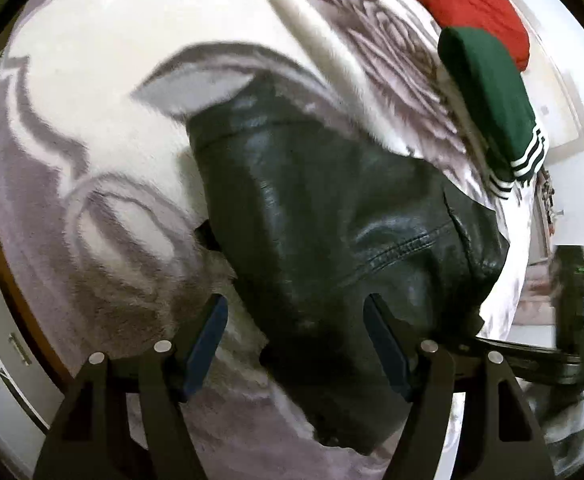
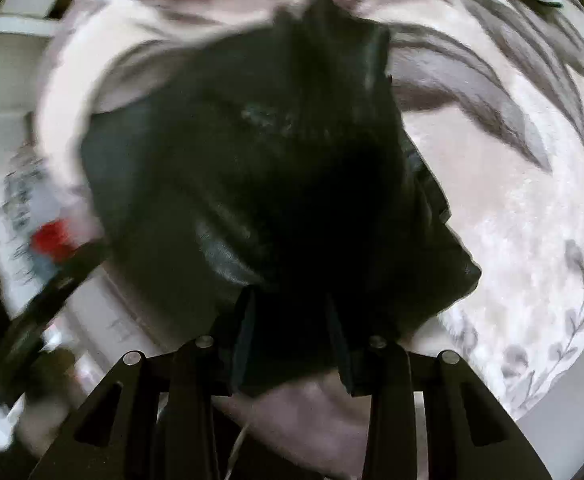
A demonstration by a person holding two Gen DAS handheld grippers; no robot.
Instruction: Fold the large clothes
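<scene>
A white fleece blanket (image 1: 104, 92) with grey leaf patterns covers the bed, white drawers (image 1: 0, 356) beside its edge

The leather jacket (image 1: 332, 208) lies on the blanket (image 1: 92, 100), folded clothes (image 1: 488, 92) beyond it.

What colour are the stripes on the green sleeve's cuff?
White stripes on the green sleeve's cuff, clearest in the left wrist view.
</scene>
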